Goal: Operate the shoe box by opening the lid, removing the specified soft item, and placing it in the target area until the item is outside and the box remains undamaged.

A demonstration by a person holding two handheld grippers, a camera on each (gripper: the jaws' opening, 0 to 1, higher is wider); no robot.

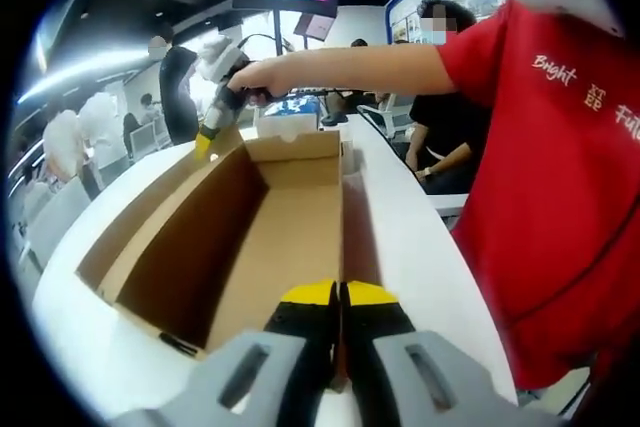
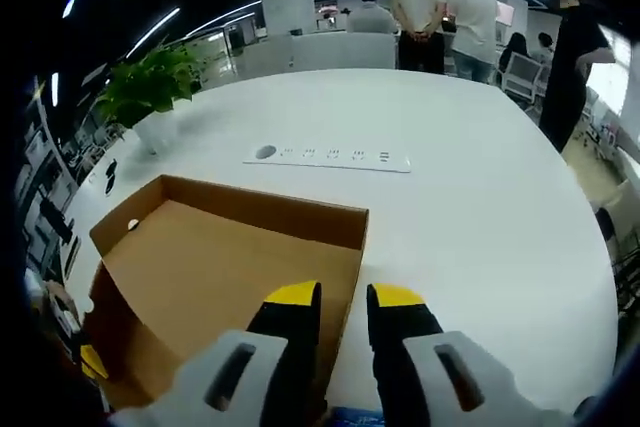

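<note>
The brown cardboard shoe box (image 1: 200,237) lies open on the white table (image 1: 400,237). What shows of its inside is bare cardboard. My left gripper (image 1: 342,292) is shut on the near end of the box's right wall, one jaw inside and one outside. The lid (image 1: 150,212) hangs open along the box's left side. At the lid's far corner a hand holds my right gripper (image 1: 205,139). In the right gripper view, that gripper (image 2: 345,297) stands astride the end rim of the lid (image 2: 220,267), jaws narrowly apart and gripping it.
A person in a red shirt (image 1: 570,177) stands close at the table's right edge. A white power strip (image 2: 330,157) lies on the table (image 2: 480,227) beyond the lid, and a potted plant (image 2: 150,82) stands at the far left. Several people (image 2: 440,7) stand beyond the table.
</note>
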